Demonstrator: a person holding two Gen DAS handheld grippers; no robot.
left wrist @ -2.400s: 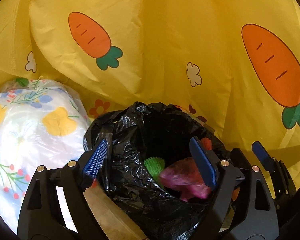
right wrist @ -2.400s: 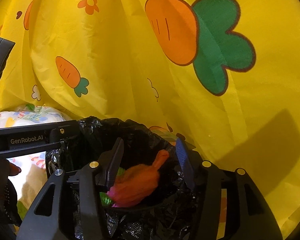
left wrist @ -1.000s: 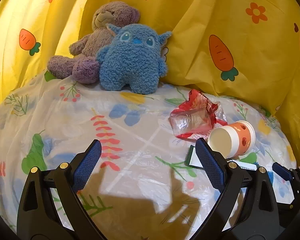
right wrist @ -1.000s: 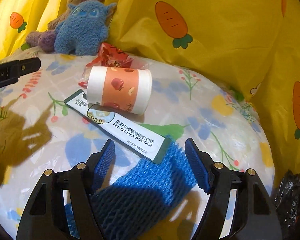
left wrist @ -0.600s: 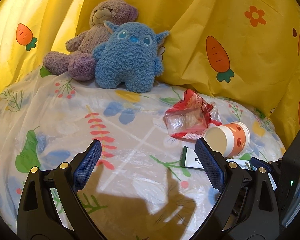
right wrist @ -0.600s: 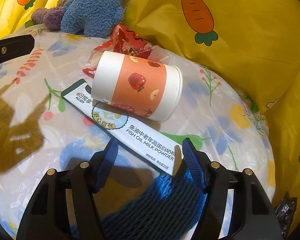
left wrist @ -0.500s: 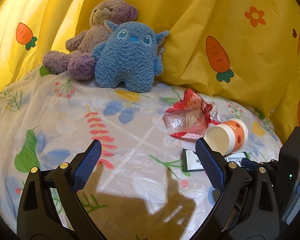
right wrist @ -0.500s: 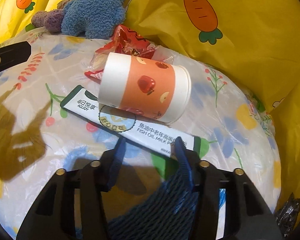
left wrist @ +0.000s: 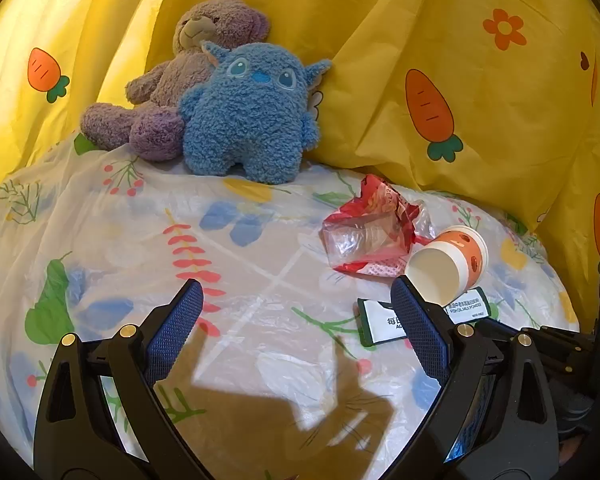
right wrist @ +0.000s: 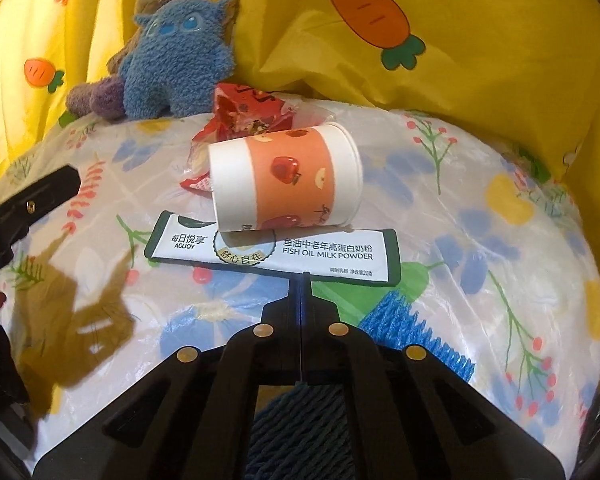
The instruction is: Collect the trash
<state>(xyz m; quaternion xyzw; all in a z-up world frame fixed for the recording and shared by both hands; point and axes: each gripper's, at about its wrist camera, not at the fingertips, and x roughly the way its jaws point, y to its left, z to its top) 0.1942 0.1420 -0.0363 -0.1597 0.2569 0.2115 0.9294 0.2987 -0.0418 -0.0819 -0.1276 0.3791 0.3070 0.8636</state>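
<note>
The right tool has its fingers pressed together on the near edge of one milk powder sachet, which lies flat on the tabletop under a flowered plastic cover. At 12 o'clock of the sachet, touching it, one paper cup lies on its side, and behind the cup is one red snack wrapper. One blue foam net lies at 4 o'clock of the tool tip. Two plush toys, a blue monster and a purple bear, sit at the far edge against the yellow carrot cloth. The left tool is spread apart, holding nothing, with the wrapper at 1 o'clock.
</note>
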